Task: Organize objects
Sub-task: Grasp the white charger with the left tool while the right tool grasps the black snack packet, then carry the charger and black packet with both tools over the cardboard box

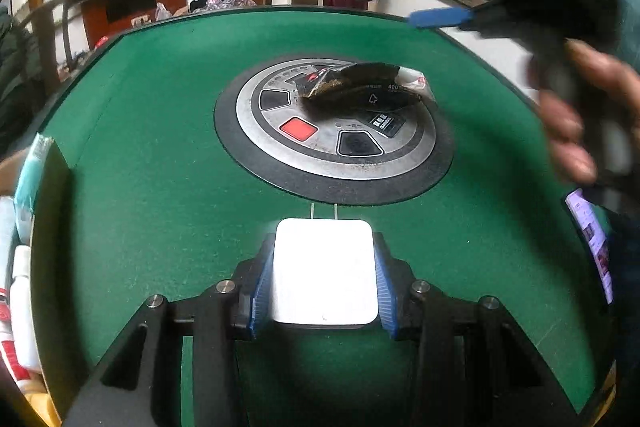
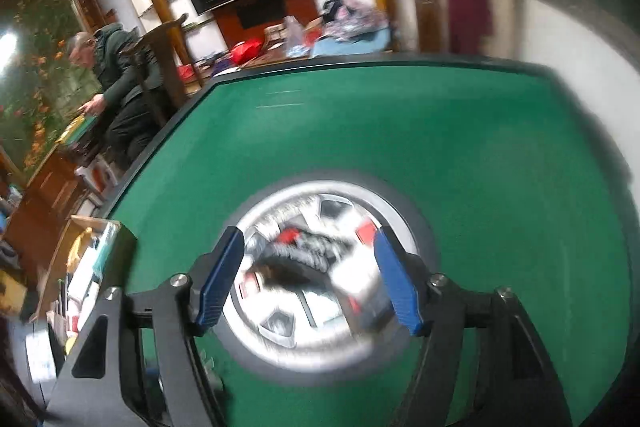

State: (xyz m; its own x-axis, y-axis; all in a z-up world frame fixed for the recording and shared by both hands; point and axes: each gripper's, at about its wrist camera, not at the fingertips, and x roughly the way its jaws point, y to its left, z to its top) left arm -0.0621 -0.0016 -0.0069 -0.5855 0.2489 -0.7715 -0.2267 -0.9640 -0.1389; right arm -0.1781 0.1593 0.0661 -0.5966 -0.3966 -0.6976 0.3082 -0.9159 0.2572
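Note:
My left gripper (image 1: 324,275) is shut on a white square charger block (image 1: 325,271), held just above the green felt table (image 1: 160,187); its two metal prongs point forward. A crumpled black snack packet (image 1: 356,91) lies on the round silver control panel (image 1: 320,147) at the table's middle. My right gripper (image 2: 308,279) is open and empty, hovering above that packet (image 2: 296,267), which is blurred by motion. The right gripper also shows in the left wrist view (image 1: 436,17), high at the right, held by a hand.
A cardboard box (image 1: 44,187) with white tubes and packets stands at the table's left edge; it also shows in the right wrist view (image 2: 84,259). A lit phone (image 1: 592,243) lies at the right edge. A seated person (image 2: 116,75) is beyond the table.

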